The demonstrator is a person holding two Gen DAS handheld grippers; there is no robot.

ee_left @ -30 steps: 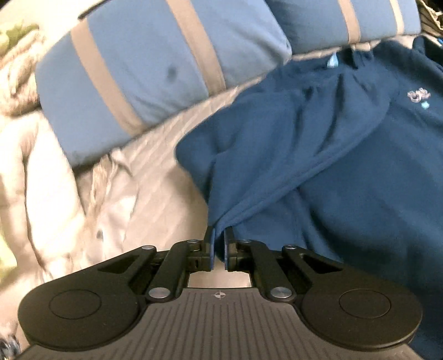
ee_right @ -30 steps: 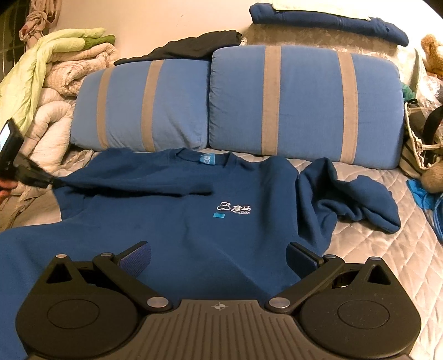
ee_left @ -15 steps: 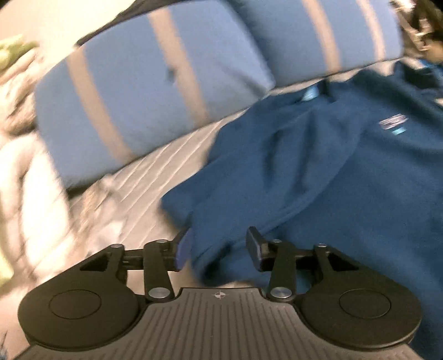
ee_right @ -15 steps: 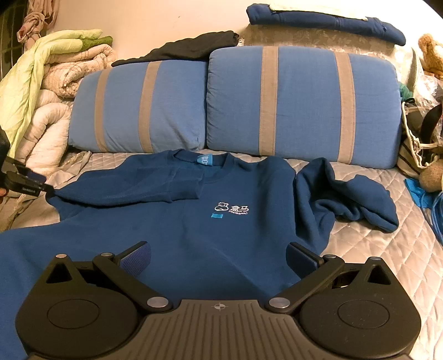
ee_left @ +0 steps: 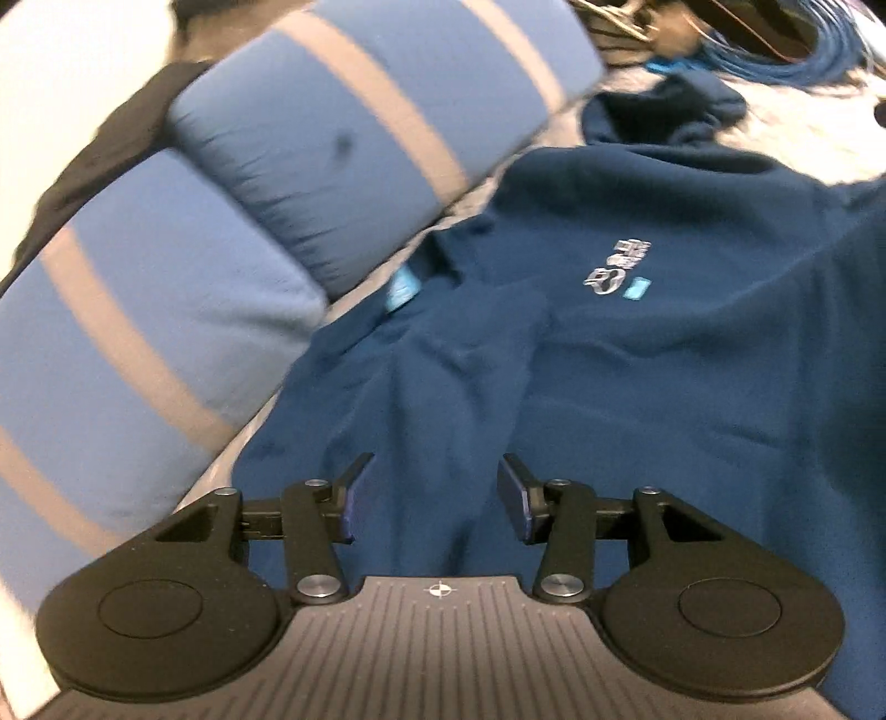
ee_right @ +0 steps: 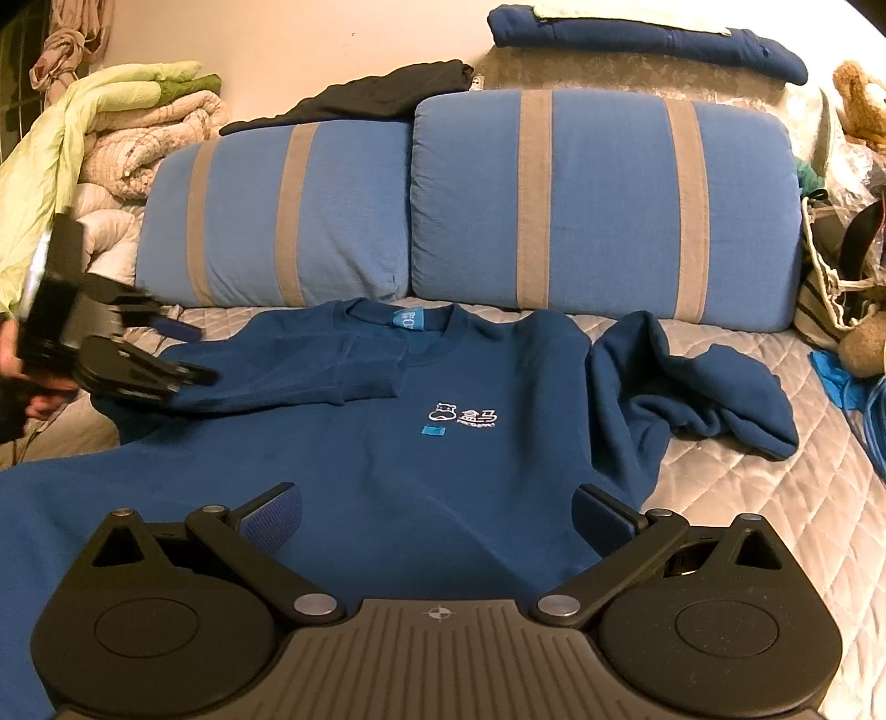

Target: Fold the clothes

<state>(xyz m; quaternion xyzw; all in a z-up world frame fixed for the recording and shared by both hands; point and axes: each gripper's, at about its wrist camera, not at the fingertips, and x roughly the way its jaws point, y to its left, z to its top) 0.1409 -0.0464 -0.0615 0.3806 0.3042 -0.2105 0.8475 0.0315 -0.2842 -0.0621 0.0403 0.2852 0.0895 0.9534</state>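
A navy sweatshirt [ee_right: 387, 471] with a white chest logo lies face up on the quilted bed [ee_right: 775, 498]. Its left sleeve [ee_right: 310, 371] lies folded across the chest, while the right sleeve [ee_right: 692, 399] sits crumpled at the side. My left gripper [ee_right: 191, 354] hovers open over the sweatshirt's left shoulder; in the left wrist view the left gripper [ee_left: 434, 476] has only the sweatshirt [ee_left: 664, 387] below it and nothing pinched. My right gripper [ee_right: 437, 498] is wide open above the lower front of the sweatshirt, empty.
Two blue pillows [ee_right: 554, 205] with grey stripes stand behind the collar. Rolled blankets [ee_right: 138, 127] pile up at the left, a bag [ee_right: 830, 277] and blue cable [ee_right: 875, 421] crowd the right. A folded navy garment [ee_right: 637, 33] rests on the back ledge.
My left gripper let go of the sleeve and opened; the sleeve now lies across the chest. The gripper swung over the shoulder and rolled. The right gripper stayed still.
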